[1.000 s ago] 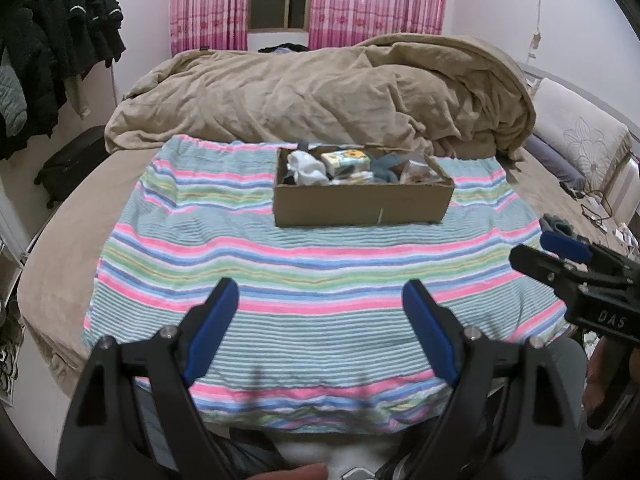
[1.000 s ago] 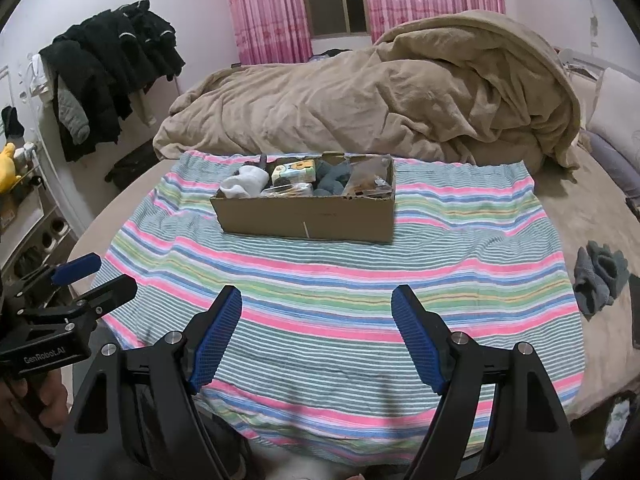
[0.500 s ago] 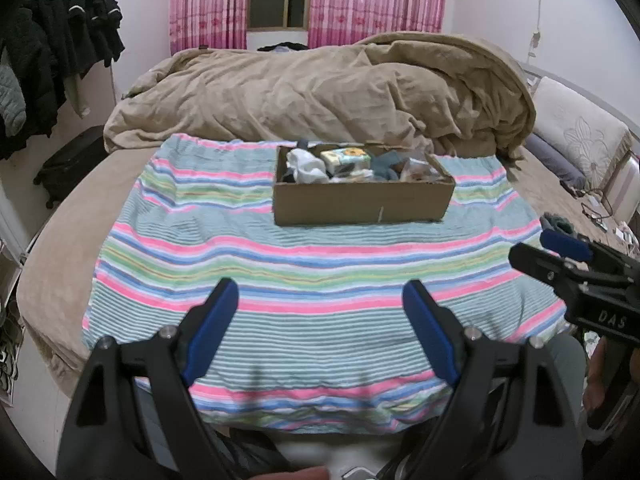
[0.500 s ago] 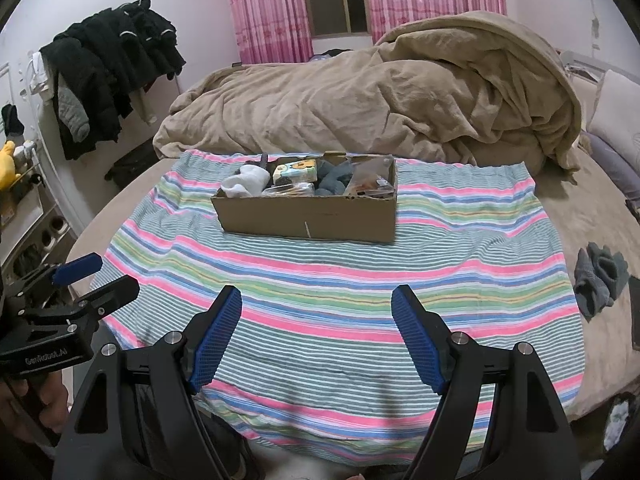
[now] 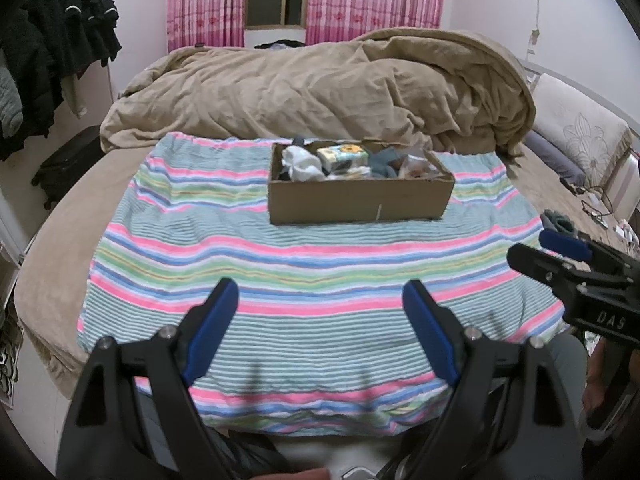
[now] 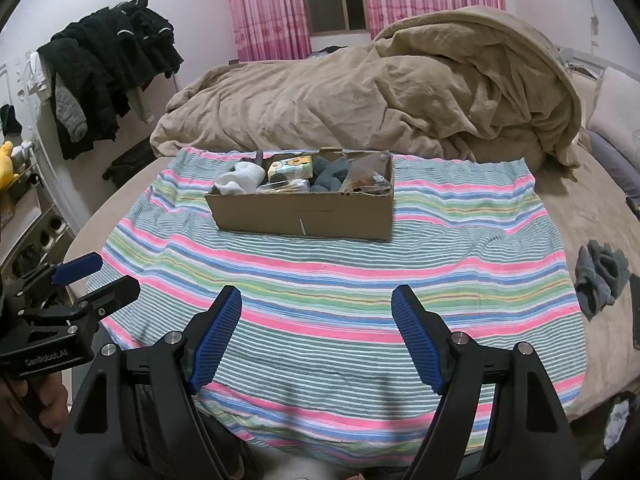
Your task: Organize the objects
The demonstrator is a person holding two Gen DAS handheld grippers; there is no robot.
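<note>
A brown cardboard box (image 5: pixel 360 200) stands on a striped towel (image 5: pixel 312 264) spread over the bed; it also shows in the right wrist view (image 6: pixel 304 216). Inside lie white socks (image 5: pixel 300 164), a small printed carton (image 5: pixel 344 154), grey socks (image 6: pixel 332 172) and a clear packet (image 6: pixel 368 176). My left gripper (image 5: pixel 320 292) is open and empty above the towel's near part. My right gripper (image 6: pixel 318 298) is open and empty, level with it. Each gripper shows at the edge of the other's view.
A heaped tan duvet (image 5: pixel 320 88) lies behind the box. A grey sock pair (image 6: pixel 600 280) lies on the bed right of the towel. Dark clothes (image 6: pixel 104 68) hang at the left wall. Pillows (image 5: pixel 580 148) and cables sit at the far right.
Both views have shifted only slightly. The box and its contents have not moved, and both grippers stay open.
</note>
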